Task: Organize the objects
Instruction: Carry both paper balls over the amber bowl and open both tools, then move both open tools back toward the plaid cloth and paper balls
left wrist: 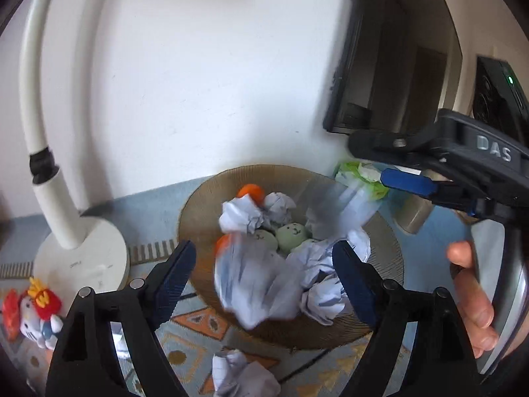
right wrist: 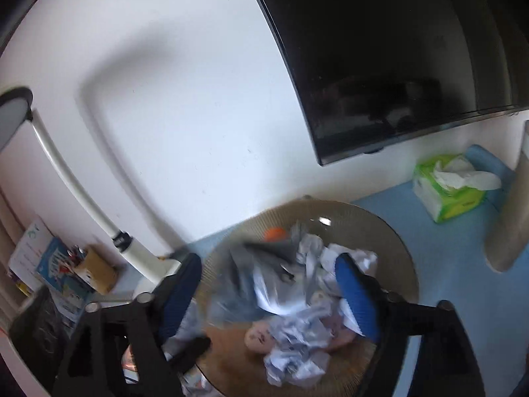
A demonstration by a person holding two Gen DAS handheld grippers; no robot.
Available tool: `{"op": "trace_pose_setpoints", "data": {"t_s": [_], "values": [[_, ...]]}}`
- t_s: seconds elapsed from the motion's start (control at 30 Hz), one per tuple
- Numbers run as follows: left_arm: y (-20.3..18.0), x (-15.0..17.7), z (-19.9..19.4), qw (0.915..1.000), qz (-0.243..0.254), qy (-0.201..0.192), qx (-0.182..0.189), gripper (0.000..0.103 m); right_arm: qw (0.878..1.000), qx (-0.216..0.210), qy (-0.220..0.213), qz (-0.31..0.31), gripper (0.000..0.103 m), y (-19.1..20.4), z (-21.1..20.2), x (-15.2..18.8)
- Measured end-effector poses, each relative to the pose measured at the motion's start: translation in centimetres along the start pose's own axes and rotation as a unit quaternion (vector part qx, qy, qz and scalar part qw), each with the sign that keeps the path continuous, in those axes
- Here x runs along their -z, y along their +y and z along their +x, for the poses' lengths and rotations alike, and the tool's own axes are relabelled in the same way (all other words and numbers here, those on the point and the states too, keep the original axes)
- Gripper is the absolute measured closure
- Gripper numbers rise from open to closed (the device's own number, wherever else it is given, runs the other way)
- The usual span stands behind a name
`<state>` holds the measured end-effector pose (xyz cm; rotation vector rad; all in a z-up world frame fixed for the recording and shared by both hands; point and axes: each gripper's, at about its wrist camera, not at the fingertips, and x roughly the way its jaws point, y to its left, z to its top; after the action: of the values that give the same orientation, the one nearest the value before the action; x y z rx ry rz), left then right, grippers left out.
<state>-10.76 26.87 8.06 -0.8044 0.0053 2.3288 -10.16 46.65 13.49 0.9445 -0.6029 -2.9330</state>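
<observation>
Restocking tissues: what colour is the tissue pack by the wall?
The tissue pack is bright green and white, clearest in the right wrist view.

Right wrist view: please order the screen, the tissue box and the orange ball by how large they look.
1. screen, largest by far
2. tissue box
3. orange ball, smallest, and partly hidden by crumpled paper

All three stand at different distances, so real sizes stay unsure.

Looks like a home room: wall-mounted television (right wrist: 396,66) up ahead, white desk lamp (left wrist: 79,251) left, tissue box (right wrist: 446,188) right, patterned cloth (left wrist: 198,324) below.
</observation>
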Motion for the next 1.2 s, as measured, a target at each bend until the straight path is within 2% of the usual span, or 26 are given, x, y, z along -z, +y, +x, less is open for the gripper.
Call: {"op": "trace_pose_setpoints", "data": {"t_s": [0.1,0.23,0.3,0.5,0.6,0.63,0.67,0.7,0.77,0.83,0.9,0.97,1.03,1.1,1.17,1.2], "values": [[0.5,0.7,-1.3,1.0,0.001,0.003,0.005,0.02,1.0,-0.021,0.006,0.018,0.021,-0.8,-0.3,0.5],[0.9,1.8,-3.9,0.9999,-0.003,0.011,0.001,0.02,0.998,-0.043,0.024,0.04,0.021,-1.8,-1.3,2.7],[1.3,2.5,-6.0,0.9999,-0.007,0.003,-0.01,0.02,0.997,-0.057,0.035,0.044,0.021,-1.6,-2.3,3.9],[4.6,5.1,-13.4,0.9974,-0.047,-0.021,-0.051,0.019,0.997,-0.062,0.046,0.023,0.021,0.7,-5.3,6.9],[6.8,6.6,-17.4,0.9924,-0.08,-0.039,-0.085,0.017,0.996,-0.071,0.053,0.012,0.021,2.7,-6.4,8.3],[7.7,7.4,-18.8,0.9894,-0.089,-0.047,-0.105,0.005,0.996,-0.073,0.053,0.008,0.021,3.2,-6.5,8.6],[8.4,8.3,-20.1,0.9841,-0.096,-0.056,-0.138,0.0,0.996,-0.076,0.054,0.002,0.021,4.1,-6.7,9.2],[8.9,9.3,-21.0,0.9765,-0.104,-0.065,-0.177,0.001,0.996,-0.076,0.056,-0.005,0.02,4.9,-6.8,10.0],[10.7,12.6,-22.4,0.9523,-0.13,-0.067,-0.268,0.001,0.996,-0.063,0.063,-0.013,0.011,6.0,-6.5,12.2],[12.1,15.7,-22.6,0.9438,-0.134,-0.046,-0.299,0.001,0.996,-0.03,0.074,-0.036,0.011,7.0,-5.3,16.0],[12.9,17.3,-22.3,0.9441,-0.131,-0.022,-0.302,0.001,0.996,-0.009,0.066,-0.063,0.011,7.6,-4.3,19.1],[13.5,18.5,-22.5,0.9455,-0.14,-0.018,-0.293,0.001,0.995,0.013,0.051,-0.088,0.011,8.0,-3.8,20.8],[14.0,19.2,-22.7,0.9447,-0.155,-0.029,-0.287,0.001,0.994,0.026,0.037,-0.095,0.011,8.0,-3.8,21.0],[14.8,19.6,-22.6,0.9435,-0.181,-0.016,-0.277,0.001,0.994,0.044,0.021,-0.102,0.011,7.9,-4.0,21.1],[15.7,20.1,-22.8,0.9391,-0.207,-0.014,-0.274,0.001,0.991,0.075,0.004,-0.112,0.01,7.7,-3.9,21.7],[16.2,20.4,-23.1,0.9357,-0.223,-0.017,-0.273,0.001,0.989,0.097,0.011,-0.113,0.01,7.6,-3.4,22.0]]}}
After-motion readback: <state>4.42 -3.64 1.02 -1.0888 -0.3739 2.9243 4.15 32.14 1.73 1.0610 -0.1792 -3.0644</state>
